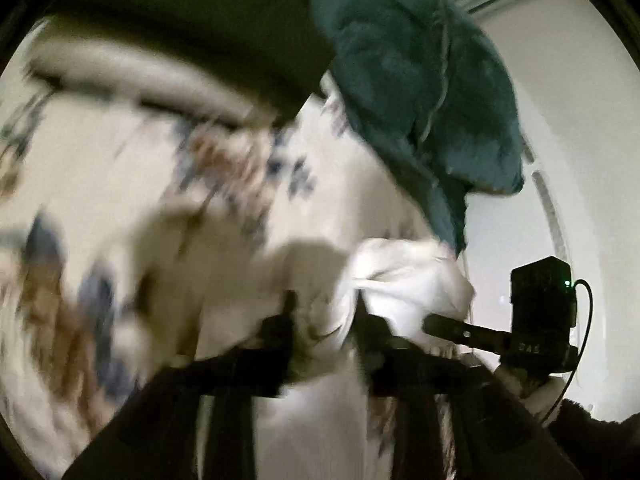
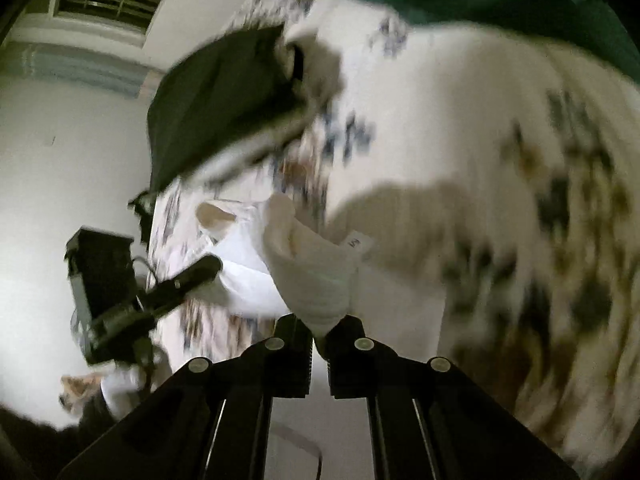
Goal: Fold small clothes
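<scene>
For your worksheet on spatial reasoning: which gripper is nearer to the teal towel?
Left. The left gripper sits just below the teal towel; the right gripper sees it only at the far top edge.

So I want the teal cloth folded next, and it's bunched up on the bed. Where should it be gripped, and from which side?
Take the teal cloth at its loose hanging end, coming in from the wall side. That end narrows and hangs free of the floral sheet, so fingers can close around it. Both grippers now hold the white garment, so one must let go first.

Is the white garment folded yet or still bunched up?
Bunched up: the white garment hangs crumpled, pinched by the right gripper and left gripper above the floral bedsheet.
</scene>
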The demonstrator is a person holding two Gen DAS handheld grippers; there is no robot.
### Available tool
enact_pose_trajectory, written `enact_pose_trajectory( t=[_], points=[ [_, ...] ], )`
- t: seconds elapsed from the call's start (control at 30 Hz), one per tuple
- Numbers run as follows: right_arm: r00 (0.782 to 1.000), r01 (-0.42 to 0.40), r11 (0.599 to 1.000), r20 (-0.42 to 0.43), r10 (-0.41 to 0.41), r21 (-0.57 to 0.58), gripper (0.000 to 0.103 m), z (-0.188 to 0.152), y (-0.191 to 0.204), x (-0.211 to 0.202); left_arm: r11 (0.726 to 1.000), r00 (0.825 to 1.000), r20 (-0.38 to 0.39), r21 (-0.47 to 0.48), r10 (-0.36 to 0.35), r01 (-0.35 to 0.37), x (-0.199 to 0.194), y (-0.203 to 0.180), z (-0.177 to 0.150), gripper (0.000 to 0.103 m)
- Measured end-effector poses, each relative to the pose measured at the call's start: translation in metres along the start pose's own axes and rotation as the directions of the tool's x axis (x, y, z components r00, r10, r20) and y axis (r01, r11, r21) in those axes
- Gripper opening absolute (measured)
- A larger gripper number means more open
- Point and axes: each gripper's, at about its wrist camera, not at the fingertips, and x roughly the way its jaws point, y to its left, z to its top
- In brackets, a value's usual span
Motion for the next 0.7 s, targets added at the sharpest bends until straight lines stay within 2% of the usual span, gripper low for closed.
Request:
enact_pose_trajectory(
  t=[0.07, 0.13, 0.2, 0.23, 0.27, 0.33, 0.47, 0.57, 0.63, 0.67, 0.7],
  points=[
    [0.997, 0.019, 1.0, -0.076, -0.018, 0.013, 0.008, -0.033, -0.008, 0.004, 0.998, 0.999, -0.039, -0.056, 0.029, -0.032, -0.012, 0.014, -0.034, 0.065],
    [0.984, 0.055, 0.998, -0.172, -0.049, 0.03, 0.018, -0.063, -0.02, 0.012, 0.988, 0.995, -0.081, -0.137, 0.054, -0.064, -0.029, 0.038, -0.067, 0.065],
    [0.969, 0.078, 0.996, -0.236, -0.066, 0.041, 0.036, -0.084, -0.028, 0.016, 0.975, 0.992, -0.108, -0.203, 0.064, -0.085, -0.044, 0.057, -0.086, 0.065],
    [0.963, 0.072, 0.996, -0.265, -0.056, 0.048, 0.042, -0.095, -0.032, 0.015, 0.967, 0.991, -0.115, -0.239, 0.062, -0.088, -0.051, 0.066, -0.092, 0.065],
    [0.959, 0.067, 0.996, -0.278, -0.05, 0.051, 0.052, -0.101, -0.033, 0.012, 0.958, 0.992, -0.111, -0.273, 0.063, -0.091, -0.059, 0.075, -0.096, 0.065],
    [0.963, 0.063, 0.996, -0.267, -0.046, 0.057, 0.055, -0.108, -0.032, 0.002, 0.957, 0.994, -0.086, -0.279, 0.061, -0.083, -0.068, 0.076, -0.092, 0.065],
    [0.986, 0.029, 0.991, -0.167, -0.006, 0.133, 0.055, -0.091, -0.033, -0.009, 0.974, 0.996, -0.055, -0.211, 0.077, -0.087, -0.056, 0.06, -0.065, 0.065],
    [0.997, 0.013, 0.988, -0.074, -0.001, 0.155, 0.055, -0.067, -0.026, -0.004, 0.988, 0.993, -0.037, -0.106, 0.108, -0.111, -0.028, 0.039, -0.042, 0.065],
    [1.0, 0.012, 0.985, -0.029, -0.008, 0.173, 0.055, -0.053, -0.02, 0.013, 0.986, 0.986, -0.05, -0.02, 0.162, -0.163, -0.006, 0.03, -0.038, 0.065],
    [1.0, 0.014, 0.984, -0.028, -0.009, 0.179, 0.054, -0.05, -0.018, 0.021, 0.979, 0.976, -0.071, 0.024, 0.204, -0.203, 0.01, 0.026, -0.039, 0.065],
    [0.999, 0.032, 0.985, -0.036, -0.026, 0.171, 0.053, -0.049, -0.014, 0.031, 0.977, 0.974, -0.085, 0.04, 0.21, -0.208, 0.017, 0.026, -0.043, 0.065]
  ],
)
